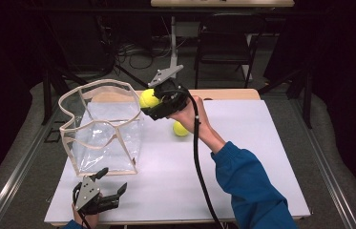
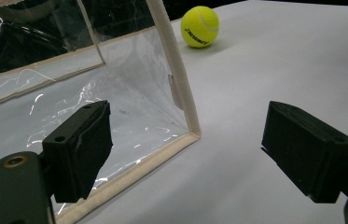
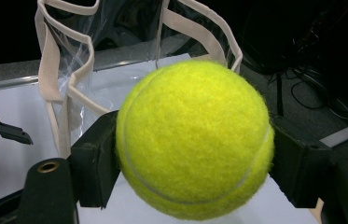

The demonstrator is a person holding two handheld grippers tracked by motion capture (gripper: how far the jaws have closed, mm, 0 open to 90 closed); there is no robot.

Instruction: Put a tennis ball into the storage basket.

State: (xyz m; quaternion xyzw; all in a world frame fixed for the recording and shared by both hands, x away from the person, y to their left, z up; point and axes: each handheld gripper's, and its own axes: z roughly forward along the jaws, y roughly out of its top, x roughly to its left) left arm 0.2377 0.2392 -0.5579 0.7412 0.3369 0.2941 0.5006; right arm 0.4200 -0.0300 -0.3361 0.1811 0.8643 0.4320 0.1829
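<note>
A clear plastic bag (image 1: 104,129) with cream trim stands open on the white table (image 1: 242,157) at the left. My right gripper (image 1: 152,104) is raised beside the bag's right rim, shut on a yellow tennis ball (image 1: 148,98); that ball (image 3: 195,140) sits between both jaws in the right gripper view. A second tennis ball (image 1: 180,129) lies on the table under the right hand; in the left gripper view this ball (image 2: 200,26) lies beyond the bag's corner (image 2: 191,133). My left gripper (image 1: 111,183) rests open near the table's front left edge, just in front of the bag, holding nothing.
A black cable (image 1: 199,162) trails from the right gripper down over the table. A wooden board edge (image 1: 223,94) lies along the table's far side. A black chair (image 1: 225,43) and floor cables stand behind the table.
</note>
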